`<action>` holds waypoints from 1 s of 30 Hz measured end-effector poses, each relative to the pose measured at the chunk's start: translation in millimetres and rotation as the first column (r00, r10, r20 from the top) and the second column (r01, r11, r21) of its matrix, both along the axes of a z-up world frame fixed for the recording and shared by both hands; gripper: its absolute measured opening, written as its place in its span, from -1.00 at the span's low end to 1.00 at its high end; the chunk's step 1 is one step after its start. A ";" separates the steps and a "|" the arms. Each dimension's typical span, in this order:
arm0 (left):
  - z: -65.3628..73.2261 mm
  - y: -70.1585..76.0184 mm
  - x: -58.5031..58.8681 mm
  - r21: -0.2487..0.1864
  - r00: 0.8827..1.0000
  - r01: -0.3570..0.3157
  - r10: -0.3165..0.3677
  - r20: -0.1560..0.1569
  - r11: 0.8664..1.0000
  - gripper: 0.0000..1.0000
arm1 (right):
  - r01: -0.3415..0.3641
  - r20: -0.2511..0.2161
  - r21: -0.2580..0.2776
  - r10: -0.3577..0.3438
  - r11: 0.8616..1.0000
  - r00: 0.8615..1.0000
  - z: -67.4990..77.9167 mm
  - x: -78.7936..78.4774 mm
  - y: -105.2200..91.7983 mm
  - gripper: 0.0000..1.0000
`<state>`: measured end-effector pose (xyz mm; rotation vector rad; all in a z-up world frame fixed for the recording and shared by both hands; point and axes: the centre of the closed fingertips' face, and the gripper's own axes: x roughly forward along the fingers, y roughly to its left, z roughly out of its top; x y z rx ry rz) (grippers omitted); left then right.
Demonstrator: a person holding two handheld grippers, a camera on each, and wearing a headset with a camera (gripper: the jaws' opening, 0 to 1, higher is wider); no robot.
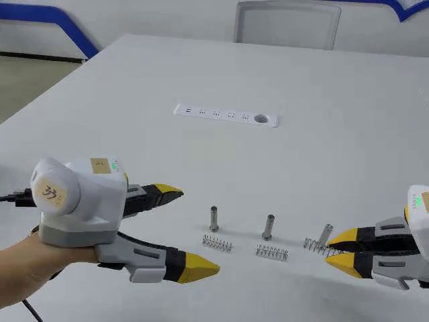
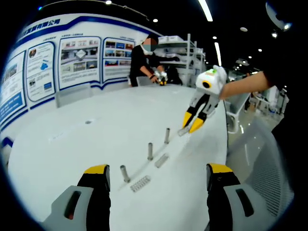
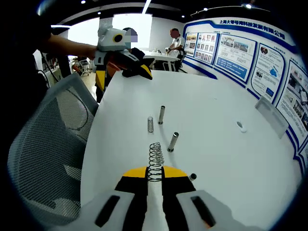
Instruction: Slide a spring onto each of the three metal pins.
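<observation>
The near end of a small coiled spring of thin bright wire (image 3: 155, 161) is clamped between the yellow tips of the right gripper (image 3: 154, 177), whose jaws are drawn almost together on it. The spring is found low over the white table (image 1: 322, 134), just beside the rightmost short grey metal pin (image 1: 326, 235). Whether it rests on the surface or is lifted a little cannot be told. Its long axis runs straight forward from the jaws, roughly along the row of pins, while the pin stands upright. It is therefore judged that the spring must be turned until its free open end looks down over the top of the pin. Such a spring is expected to be very light, soft along its length and easily bent or flicked away. It is better taken gently across the coils near one end, with the bore left free. The left gripper (image 1: 191, 231) is held above the table with its jaws spread wide and nothing between them. Two other springs (image 1: 217, 243) (image 1: 271, 252) lie flat before the two other pins (image 1: 214, 218) (image 1: 269, 227).
</observation>
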<state>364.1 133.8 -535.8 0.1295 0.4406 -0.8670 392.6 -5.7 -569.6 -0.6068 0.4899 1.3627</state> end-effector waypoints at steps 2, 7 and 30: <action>3.4 -7.8 0.6 -0.010 1.000 0.016 -0.016 0.009 1.000 0.68 | -0.016 0.007 0.012 0.015 1.000 1.000 9.8 -3.8 7.9 -0.79; 8.3 -26.4 -1.2 -0.022 0.998 0.062 -0.062 0.023 0.998 0.58 | -0.070 0.033 0.032 0.069 0.997 0.997 31.5 -19.2 28.1 -0.79; 16.8 -75.5 -35.7 -0.054 0.967 0.252 -0.250 0.044 0.966 -0.41 | -0.255 0.061 0.003 0.254 0.967 0.965 47.0 -68.2 58.4 -0.78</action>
